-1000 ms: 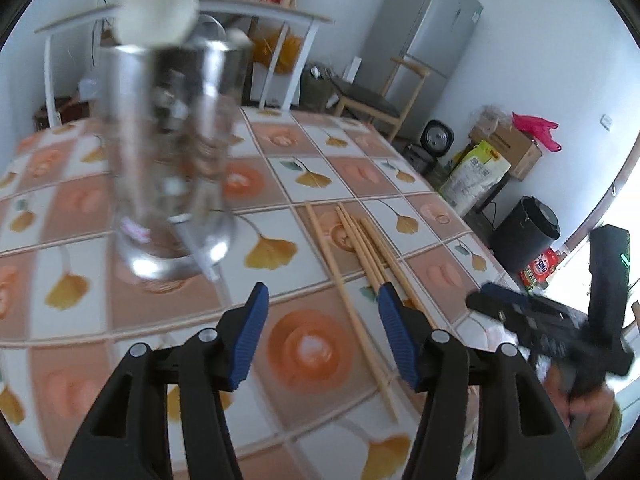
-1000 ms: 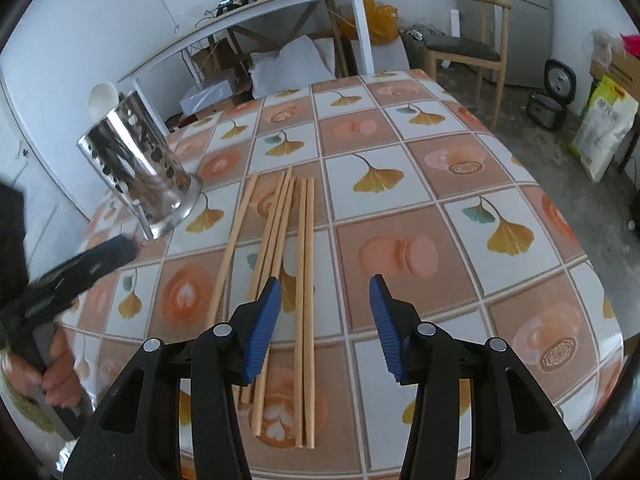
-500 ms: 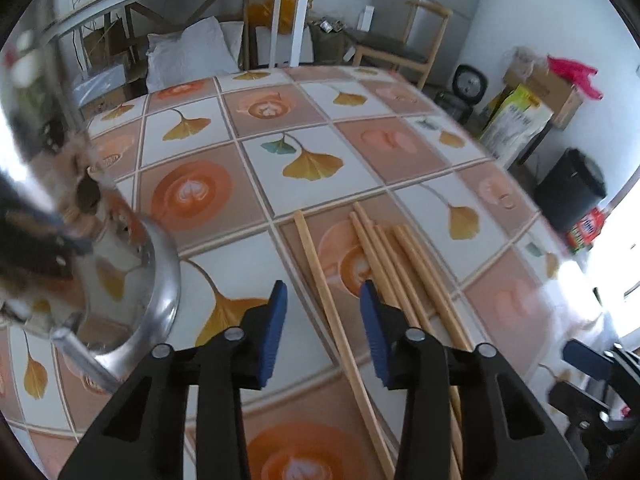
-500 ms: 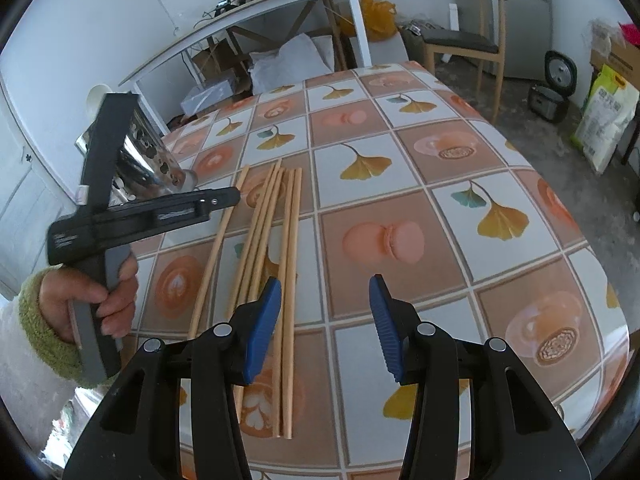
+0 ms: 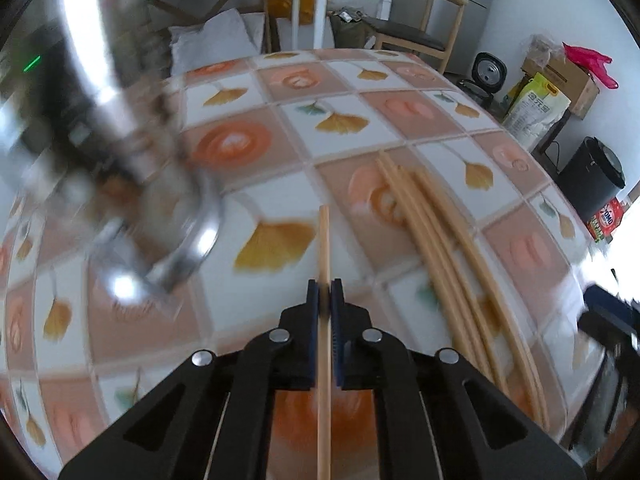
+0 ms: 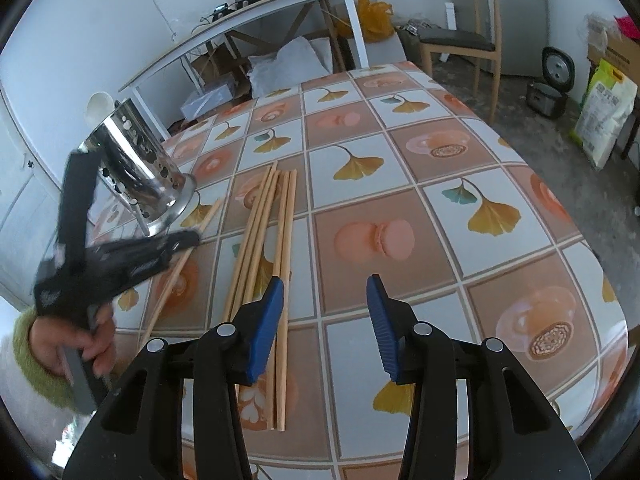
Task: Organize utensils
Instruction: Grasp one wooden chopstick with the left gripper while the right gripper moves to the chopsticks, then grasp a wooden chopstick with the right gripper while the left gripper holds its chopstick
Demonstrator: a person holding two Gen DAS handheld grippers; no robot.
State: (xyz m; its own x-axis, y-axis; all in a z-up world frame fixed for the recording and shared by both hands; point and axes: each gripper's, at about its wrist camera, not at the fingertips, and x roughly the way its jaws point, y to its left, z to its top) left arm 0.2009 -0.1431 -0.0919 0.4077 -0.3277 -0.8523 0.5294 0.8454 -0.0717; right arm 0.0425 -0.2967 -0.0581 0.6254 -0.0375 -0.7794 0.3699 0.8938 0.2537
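My left gripper [image 5: 324, 292] is shut on a single wooden chopstick [image 5: 324, 240] that lies on the tiled table, its tip pointing away from me. In the right wrist view the left gripper [image 6: 188, 238] sits over that chopstick [image 6: 200, 224]. Several more chopsticks [image 5: 436, 224] lie in a bundle to its right, also seen in the right wrist view [image 6: 268, 224]. A perforated steel utensil holder [image 6: 140, 168] with a white spoon [image 6: 98, 106] in it stands at the left, blurred in the left wrist view [image 5: 120, 160]. My right gripper [image 6: 326, 320] is open and empty above the bundle's near end.
The table [image 6: 440, 200] has a patterned tile cloth and drops off at the right and near edges. Behind it stand a white shelf table [image 6: 248, 20], a wooden chair [image 6: 460, 40], a rice cooker [image 6: 556, 68] and a sack [image 6: 604, 112] on the floor.
My left gripper has come down over the lone chopstick and closed on it. My right gripper has stayed open and nearly still.
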